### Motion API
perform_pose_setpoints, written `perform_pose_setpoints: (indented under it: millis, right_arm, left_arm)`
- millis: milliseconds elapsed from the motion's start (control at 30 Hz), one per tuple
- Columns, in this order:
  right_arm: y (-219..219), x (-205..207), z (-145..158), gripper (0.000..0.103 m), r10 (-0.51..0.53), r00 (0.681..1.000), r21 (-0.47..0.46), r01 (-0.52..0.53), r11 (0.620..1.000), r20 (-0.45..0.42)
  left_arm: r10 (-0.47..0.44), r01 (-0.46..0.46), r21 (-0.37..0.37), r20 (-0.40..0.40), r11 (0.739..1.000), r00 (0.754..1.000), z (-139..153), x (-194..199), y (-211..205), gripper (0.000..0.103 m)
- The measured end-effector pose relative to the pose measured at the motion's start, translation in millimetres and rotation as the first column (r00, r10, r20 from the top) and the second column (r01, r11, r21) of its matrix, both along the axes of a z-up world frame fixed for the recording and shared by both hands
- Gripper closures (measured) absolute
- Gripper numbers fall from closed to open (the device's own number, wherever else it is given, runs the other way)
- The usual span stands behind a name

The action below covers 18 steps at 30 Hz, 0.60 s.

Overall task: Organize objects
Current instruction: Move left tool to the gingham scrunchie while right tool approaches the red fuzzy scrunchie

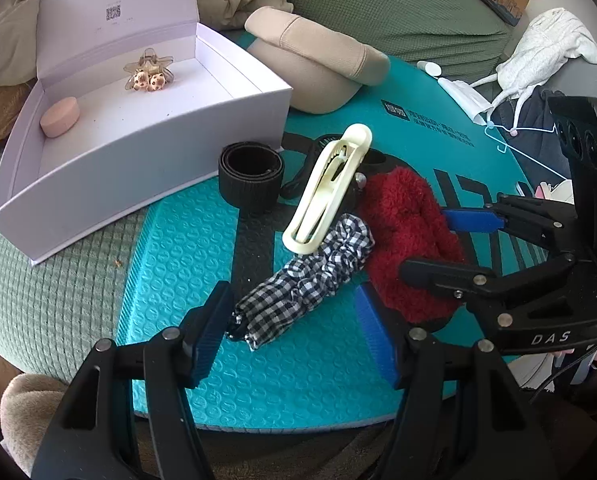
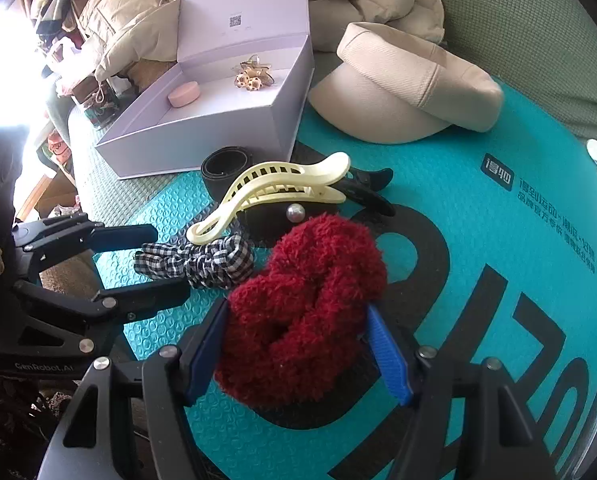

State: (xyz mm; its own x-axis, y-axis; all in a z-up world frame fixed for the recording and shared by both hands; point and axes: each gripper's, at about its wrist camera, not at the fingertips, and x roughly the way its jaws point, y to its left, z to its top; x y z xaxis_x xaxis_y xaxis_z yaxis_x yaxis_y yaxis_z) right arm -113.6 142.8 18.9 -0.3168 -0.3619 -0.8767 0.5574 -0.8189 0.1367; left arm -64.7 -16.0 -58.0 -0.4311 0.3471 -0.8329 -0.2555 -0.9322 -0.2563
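A checked black-and-white scrunchie (image 1: 302, 280) (image 2: 202, 260) lies on the teal mat (image 1: 178, 280). My left gripper (image 1: 294, 336) is open with its fingers either side of the scrunchie's near end. A fluffy red scrunchie (image 2: 302, 312) (image 1: 406, 236) lies beside it. My right gripper (image 2: 298, 344) is open around the red scrunchie, pads close to it. A cream hair claw (image 1: 330, 192) (image 2: 266, 196) rests across the checked scrunchie. A black band roll (image 1: 252, 176) sits by the open white box (image 1: 150, 160), which holds a star clip (image 1: 148, 72) and a pink round case (image 1: 60, 116).
A beige cap (image 1: 318, 68) (image 2: 410, 96) lies at the mat's far edge. A black hair clip with a pearl (image 2: 294, 213) lies under the cream claw. Jackets and clothes are piled behind the box. A white garment and hanger (image 1: 538, 60) lie at the right.
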Motion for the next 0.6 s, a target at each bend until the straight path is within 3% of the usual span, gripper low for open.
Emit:
perform_pose_setpoints:
  millis: [67, 133, 233, 433, 600]
  right_arm:
    - [2.6, -1.0, 0.1, 0.034, -0.003, 1.0, -0.007, 0.003, 1.0, 0.008]
    - [5.4, -1.4, 0.2, 0.034, -0.005, 1.0, -0.011, 0.006, 1.0, 0.013]
    - [8.3, -1.8, 0.6, 0.035, -0.008, 1.0, -0.011, 0.008, 1.0, 0.019]
    - [22.0, -2.5, 2.6, 0.04, 0.007, 1.0, 0.013, -0.007, 1.0, 0.029]
    - [35.0, -5.0, 3.8, 0.04, -0.019, 0.999, 0.026, 0.018, 1.0, 0.029]
  left_arm:
    - [-0.004, 0.004, 0.009, -0.001, 1.0, 1.0, -2.4, 1.4, 1.5, 0.049]
    - [-0.016, 0.016, 0.004, 0.004, 1.0, 1.0, -5.3, 2.4, 4.8, 0.063]
    - [-0.049, 0.048, -0.016, -0.008, 0.999, 0.999, -6.2, 7.5, 13.1, 0.072]
    - [-0.128, 0.128, 0.021, 0.008, 0.992, 0.992, -4.8, 21.3, 28.9, 0.076]
    - [-0.133, 0.133, 0.023, 0.009, 0.991, 0.991, -4.5, 27.0, 35.8, 0.076]
